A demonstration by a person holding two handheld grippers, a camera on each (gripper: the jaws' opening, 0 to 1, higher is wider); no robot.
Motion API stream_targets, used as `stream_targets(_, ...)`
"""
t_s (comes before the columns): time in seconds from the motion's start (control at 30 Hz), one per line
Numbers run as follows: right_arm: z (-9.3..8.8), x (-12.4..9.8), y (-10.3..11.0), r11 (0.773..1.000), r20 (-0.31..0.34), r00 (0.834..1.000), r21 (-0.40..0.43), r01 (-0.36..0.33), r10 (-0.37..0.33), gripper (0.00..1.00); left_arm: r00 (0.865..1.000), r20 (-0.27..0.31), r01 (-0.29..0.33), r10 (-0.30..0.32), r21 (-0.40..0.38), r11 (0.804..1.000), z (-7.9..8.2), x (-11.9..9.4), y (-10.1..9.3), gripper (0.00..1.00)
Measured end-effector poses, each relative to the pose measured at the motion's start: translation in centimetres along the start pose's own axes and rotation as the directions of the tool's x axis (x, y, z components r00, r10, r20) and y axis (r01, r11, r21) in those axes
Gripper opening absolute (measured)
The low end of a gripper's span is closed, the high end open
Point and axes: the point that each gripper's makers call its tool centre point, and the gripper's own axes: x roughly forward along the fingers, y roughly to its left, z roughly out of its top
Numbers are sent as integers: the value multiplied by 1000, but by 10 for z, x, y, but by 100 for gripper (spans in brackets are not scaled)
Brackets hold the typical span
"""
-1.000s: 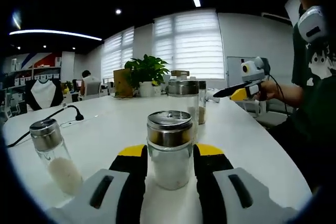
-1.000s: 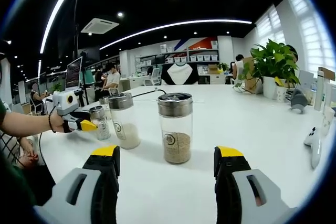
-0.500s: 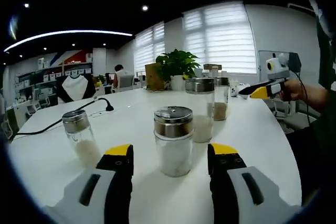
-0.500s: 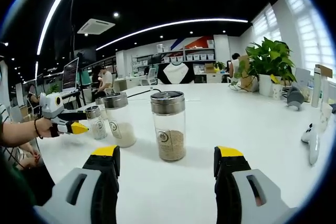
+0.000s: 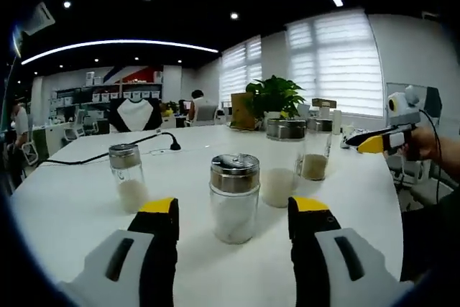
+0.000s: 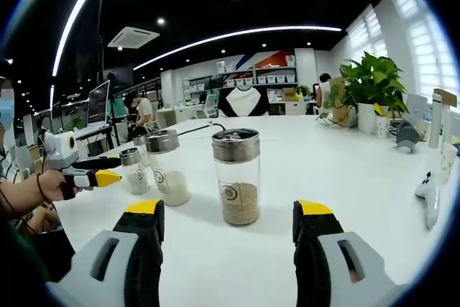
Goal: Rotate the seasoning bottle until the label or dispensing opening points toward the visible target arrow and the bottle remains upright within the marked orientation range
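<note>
Jaws on both grippers stood wide, nothing held. Left gripper [image 5: 233,210] had the short seasoning bottle [image 5: 234,197] between its yellow tips, just ahead, not touching. Right gripper [image 6: 228,210] faced a taller jar w/ brown grains [image 6: 238,177], likewise untouched.

Landmark = the short bottle, upright on the white tabletop [image 5: 65,206]. Left of it, well apart: a small jar w/ pale contents [image 5: 128,175]. Behind-right, near: a tall jar w/ white powder [image 5: 282,161], & past that another w/ brown fill [image 5: 316,155]. Potted plant [image 5: 274,97] far behind. No arrow or marked range could be made out on the tabletop, so target heading unclear.

Handling, my read: glass body, metal shaker cap, roughly one-third full of white powder, so light, rigid, smooth & likely slippery; breakable if tipped. Narrow base & heavy cap = prone to wobble. Best hold prob. mid-body, below the cap, jaws square to the sides, firm but not hard, then twist about its vertical axis w/o lifting much. Label side couldn't be read from the left gripper view.
</note>
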Motion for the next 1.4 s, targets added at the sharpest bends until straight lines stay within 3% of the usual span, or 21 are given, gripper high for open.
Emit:
stream_targets(0.1,0,1,1,1000,-3,1000,-1,-2,2,74,993,56,-105,107,-28,994,8,4,9,74)
stream_targets(0.13,1,1,1,1000,-2,1000,-2,-3,3,74,993,55,-107,109,-35,994,9,5,8,77)
stream_targets(0.37,2,2,4,1000,14,1000,7,-7,7,74,965,61,-253,254,-19,967,15,6,17,71)
stream_targets(0.4,2,2,5,1000,16,1000,8,-8,7,73,956,36,-291,292,-25,956,10,4,21,70)
stream_targets(0.43,1,3,5,1000,14,1000,10,-8,8,73,932,46,-359,359,-3,933,9,1,28,68)
stream_targets(0.57,2,5,9,1000,11,1000,5,-18,18,73,946,53,-317,321,-63,946,6,8,17,67)
stream_targets(0.73,5,6,10,1000,16,1000,12,-21,20,73,938,29,-343,346,-67,937,-5,12,17,62)
stream_targets(0.9,5,6,14,1000,13,1000,11,-27,27,73,947,35,-319,320,-27,947,-2,20,14,54)
stream_targets(1.07,4,4,15,999,16,999,14,-30,30,73,954,54,-295,295,-11,955,3,23,11,41)
stream_targets(1.1,4,4,15,1000,17,999,11,-28,28,73,965,45,-260,259,-5,966,3,26,7,35)
stream_targets(1.13,4,4,15,1000,16,1000,11,-27,27,74,961,49,-273,273,-9,962,4,25,10,35)
stream_targets(1.4,4,4,15,999,16,999,24,-31,31,74,967,52,-249,248,6,969,2,26,13,34)
